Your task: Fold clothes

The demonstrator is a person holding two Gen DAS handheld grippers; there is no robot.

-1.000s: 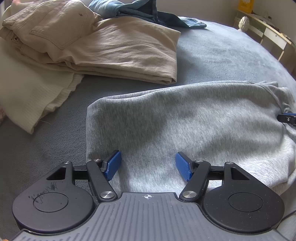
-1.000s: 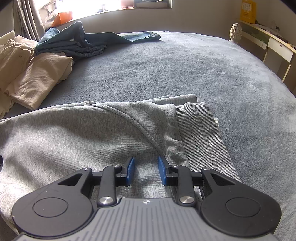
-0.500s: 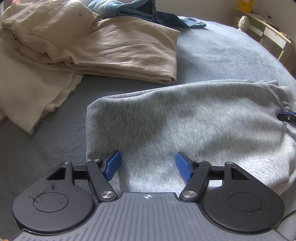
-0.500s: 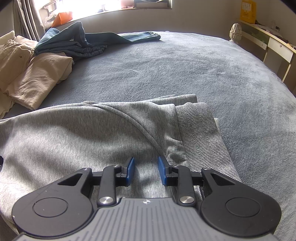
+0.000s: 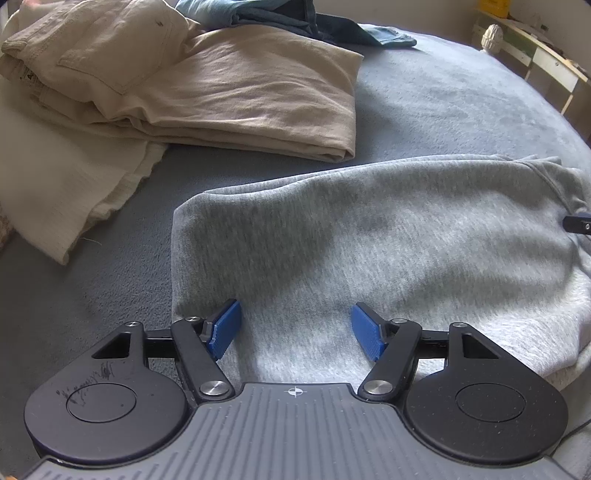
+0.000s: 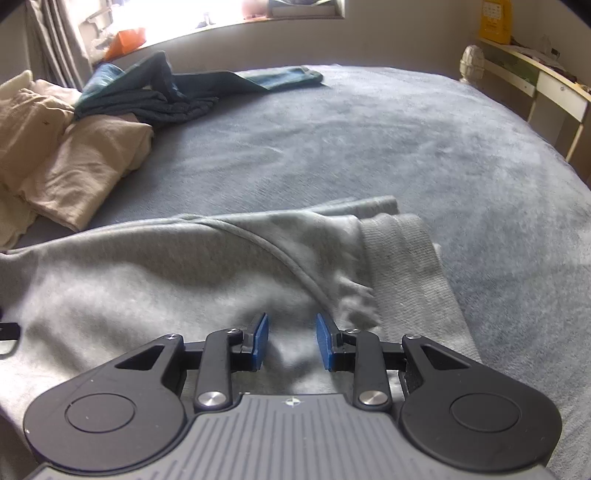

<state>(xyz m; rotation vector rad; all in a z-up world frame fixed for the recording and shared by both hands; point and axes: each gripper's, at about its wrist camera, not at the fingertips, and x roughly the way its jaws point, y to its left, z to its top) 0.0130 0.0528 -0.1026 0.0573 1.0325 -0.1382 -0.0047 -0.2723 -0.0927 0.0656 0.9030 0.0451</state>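
Grey sweatshirt [image 6: 155, 295] lies flat crosswise on bed [image 6: 369, 147], ribbed hem [image 6: 402, 266] rightward

I can read no words, brand names or numbers anywhere in either wrist view. The one sign I can make out is a small white crosshair mark, a circle crossed by two lines, printed on the grey ribbed housing of the left gripper [image 5: 294, 328], at the middle of its front edge; the same mark sits on the housing of the right gripper [image 6: 291, 341]. The yellow box [image 6: 495, 20] on the shelf at the far right carries some darker print on its front, but it is too small and blurred for me to read.
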